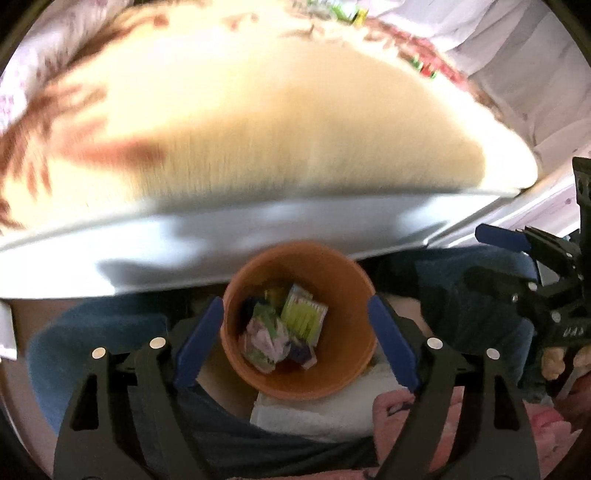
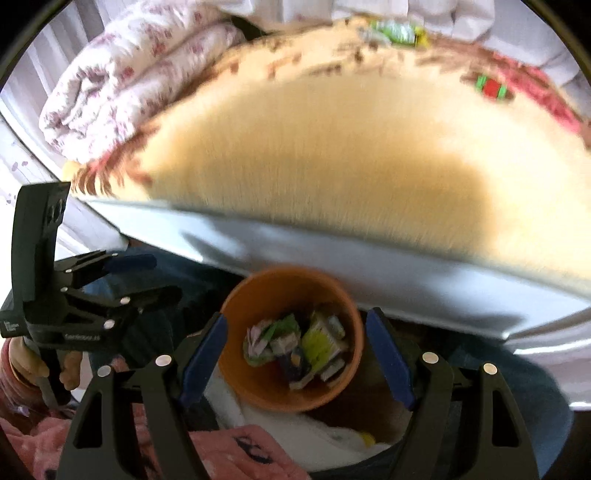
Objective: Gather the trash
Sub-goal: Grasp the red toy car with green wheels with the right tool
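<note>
An orange bucket (image 1: 295,266) (image 2: 332,295) stands on the floor against the bed, holding several crumpled wrappers (image 1: 299,314) (image 2: 321,339). My left gripper (image 1: 297,341) hangs open above it, blue pads either side of the rim in the view and nothing gripped. My right gripper (image 2: 297,358) is likewise open and empty over the bucket. Each gripper shows in the other's view, off to the side of the bucket: the right one (image 1: 517,251), the left one (image 2: 110,273). A green wrapper (image 2: 397,31) (image 1: 351,13) and a red-and-green wrapper (image 2: 491,86) (image 1: 424,68) lie at the bed's far side.
A cream fleece blanket (image 1: 258,129) covers the bed, with the white mattress edge (image 1: 184,240) just behind the bucket. A folded floral quilt (image 2: 122,81) lies at the bed's left. A person's blue-jeaned legs (image 1: 92,332), pink fabric (image 2: 240,450) and white cloth (image 1: 314,413) surround the bucket.
</note>
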Demonstrator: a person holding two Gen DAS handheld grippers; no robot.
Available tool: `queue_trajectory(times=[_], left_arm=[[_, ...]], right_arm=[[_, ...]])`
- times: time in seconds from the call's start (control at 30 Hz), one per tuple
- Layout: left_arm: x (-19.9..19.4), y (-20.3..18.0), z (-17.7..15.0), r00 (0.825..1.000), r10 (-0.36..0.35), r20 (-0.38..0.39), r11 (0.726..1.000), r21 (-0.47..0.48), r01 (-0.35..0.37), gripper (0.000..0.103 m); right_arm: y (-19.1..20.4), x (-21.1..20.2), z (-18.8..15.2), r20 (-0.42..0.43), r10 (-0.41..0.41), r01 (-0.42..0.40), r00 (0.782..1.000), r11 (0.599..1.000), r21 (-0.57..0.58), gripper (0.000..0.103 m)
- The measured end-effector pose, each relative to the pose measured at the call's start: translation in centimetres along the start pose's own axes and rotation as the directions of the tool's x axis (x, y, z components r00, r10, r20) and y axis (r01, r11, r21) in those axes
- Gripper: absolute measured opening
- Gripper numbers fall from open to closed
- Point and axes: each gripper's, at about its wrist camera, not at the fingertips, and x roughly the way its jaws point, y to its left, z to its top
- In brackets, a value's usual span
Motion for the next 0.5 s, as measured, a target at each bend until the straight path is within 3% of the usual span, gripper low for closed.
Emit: queue_trajectory(times=[0.23,0.5], left_arm=[[-3.8,-0.9,2.9,0.990,0.011,0.140,0.999,0.050,-0.018,0.088],[-5.6,-0.7,7.3,0.971,0.031,0.238,0.999,0.035,-0.041,0.090]], right_arm=[[-1.9,-4.5,3.8,0.164,-0.073,0.073,0.984,0.997,0.001,0.086],[-6.9,-6.2,9.6,0.289,-0.216,0.199,0.933,0.976,0.088,0.088]])
